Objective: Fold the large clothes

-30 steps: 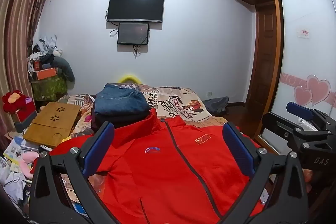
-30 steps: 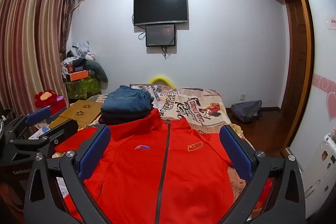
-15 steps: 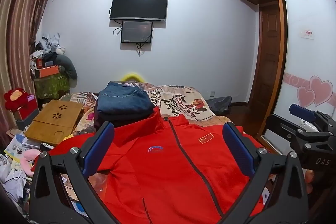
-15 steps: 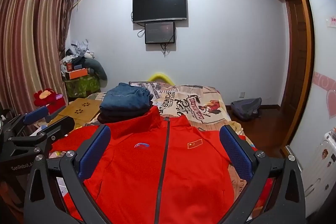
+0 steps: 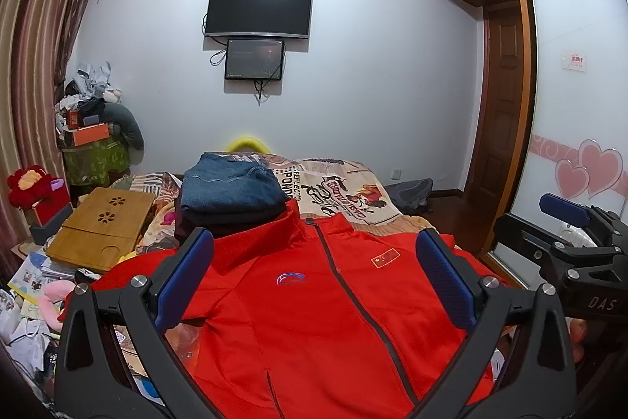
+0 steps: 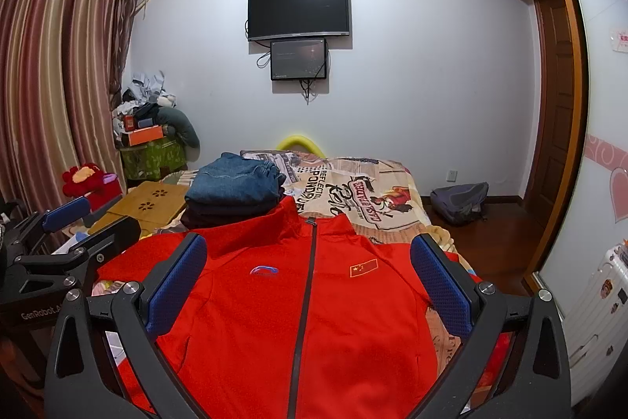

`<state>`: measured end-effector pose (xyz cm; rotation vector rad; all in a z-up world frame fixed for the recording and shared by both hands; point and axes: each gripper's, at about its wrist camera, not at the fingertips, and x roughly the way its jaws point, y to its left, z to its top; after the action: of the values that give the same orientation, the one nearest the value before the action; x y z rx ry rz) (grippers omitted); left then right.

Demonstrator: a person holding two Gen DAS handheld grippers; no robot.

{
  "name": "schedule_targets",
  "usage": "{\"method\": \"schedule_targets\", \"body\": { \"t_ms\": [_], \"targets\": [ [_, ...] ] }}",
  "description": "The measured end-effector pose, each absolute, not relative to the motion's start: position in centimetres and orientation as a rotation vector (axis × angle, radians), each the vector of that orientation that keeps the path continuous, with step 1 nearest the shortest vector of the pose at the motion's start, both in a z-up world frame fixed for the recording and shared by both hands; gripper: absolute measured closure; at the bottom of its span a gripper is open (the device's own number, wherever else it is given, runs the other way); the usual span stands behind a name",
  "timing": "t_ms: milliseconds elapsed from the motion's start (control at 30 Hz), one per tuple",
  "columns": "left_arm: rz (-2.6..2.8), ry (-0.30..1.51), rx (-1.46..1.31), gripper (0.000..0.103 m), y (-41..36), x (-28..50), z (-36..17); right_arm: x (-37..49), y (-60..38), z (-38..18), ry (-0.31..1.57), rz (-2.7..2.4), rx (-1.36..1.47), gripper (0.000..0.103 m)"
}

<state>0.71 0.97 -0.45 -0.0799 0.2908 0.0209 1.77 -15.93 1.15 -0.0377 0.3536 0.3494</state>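
Note:
A red zip-up jacket (image 5: 314, 321) lies spread front-up on the bed, collar toward the far wall; it also shows in the right wrist view (image 6: 306, 309). My left gripper (image 5: 314, 277) is open and empty, held above the jacket's chest. My right gripper (image 6: 308, 277) is open and empty above the same area. The right gripper also shows at the right edge of the left wrist view (image 5: 569, 246), and the left gripper at the left edge of the right wrist view (image 6: 59, 242).
A stack of folded jeans and dark clothes (image 5: 231, 191) sits just beyond the collar. A printed bedspread (image 6: 353, 191) covers the bed. A bamboo lap tray (image 5: 102, 226) and clutter lie to the left. A backpack (image 6: 459, 203) is on the floor at right.
Both grippers have tilted slightly, so the room sits a little lower in view. The jacket has not moved and both grippers stay open.

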Motion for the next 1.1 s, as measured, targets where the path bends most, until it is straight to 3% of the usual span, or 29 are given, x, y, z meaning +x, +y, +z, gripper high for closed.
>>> {"method": "schedule_targets", "body": {
  "t_ms": [1100],
  "targets": [
    [0.021, 0.296, -0.091, 0.000, 0.90, 0.59, -0.77, 1.75, -15.30, 0.88, 0.369, 0.353, -0.047, 0.000]
  ]
}}
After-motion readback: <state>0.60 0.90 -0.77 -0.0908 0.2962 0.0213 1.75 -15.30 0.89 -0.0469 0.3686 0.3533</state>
